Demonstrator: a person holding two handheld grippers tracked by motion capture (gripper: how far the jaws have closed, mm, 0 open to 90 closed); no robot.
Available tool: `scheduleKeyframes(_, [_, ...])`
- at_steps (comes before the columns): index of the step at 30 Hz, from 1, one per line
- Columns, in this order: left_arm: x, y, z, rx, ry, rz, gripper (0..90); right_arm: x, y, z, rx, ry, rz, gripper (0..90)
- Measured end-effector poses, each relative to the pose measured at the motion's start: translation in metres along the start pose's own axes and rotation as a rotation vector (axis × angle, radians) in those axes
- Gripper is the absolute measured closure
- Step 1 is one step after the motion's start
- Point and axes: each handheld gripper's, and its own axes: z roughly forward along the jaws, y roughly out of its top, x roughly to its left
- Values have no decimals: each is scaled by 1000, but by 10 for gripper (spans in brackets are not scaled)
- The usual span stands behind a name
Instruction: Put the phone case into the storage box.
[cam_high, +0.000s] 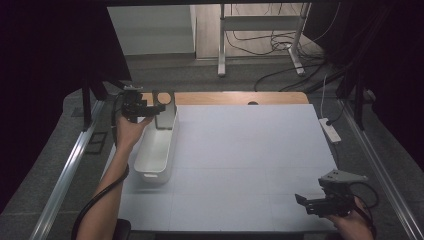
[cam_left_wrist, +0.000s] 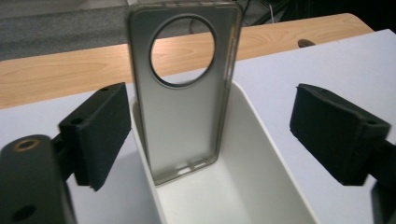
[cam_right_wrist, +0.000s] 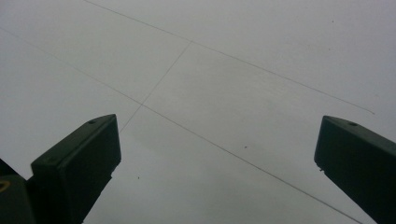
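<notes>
Placing is nearly done: we are leaving the phone case (cam_left_wrist: 184, 102) upright in the white bin (cam_left_wrist: 261, 186) (both tongs wide, empty).

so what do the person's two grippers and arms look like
Both the left gripper and right gripper are black with blocky, padded jaws. The right carries a grey three-cornered plate. A black cable trails along the bare left forearm; no sleeves show.

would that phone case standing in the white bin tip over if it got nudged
Probably: the phone case stands upright on its short end against the white bin wall, so it looks tippy. It seems thin and translucent, so likely light and somewhat bendy.
</notes>
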Motion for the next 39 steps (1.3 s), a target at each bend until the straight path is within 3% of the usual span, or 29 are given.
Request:
scheduleKeyframes(12, [-8,-10,-5,13,-59,26,72,0,0,0,-1,1,-3,9])
scheduleKeyframes(21, [-16,-16,-8,36,-65,71,47,0,0,0,0,2,-5,9])
scheduleKeyframes(39, [-36,-28,-23,16,-81,136,22,1,0,0,1,5,-5,8])
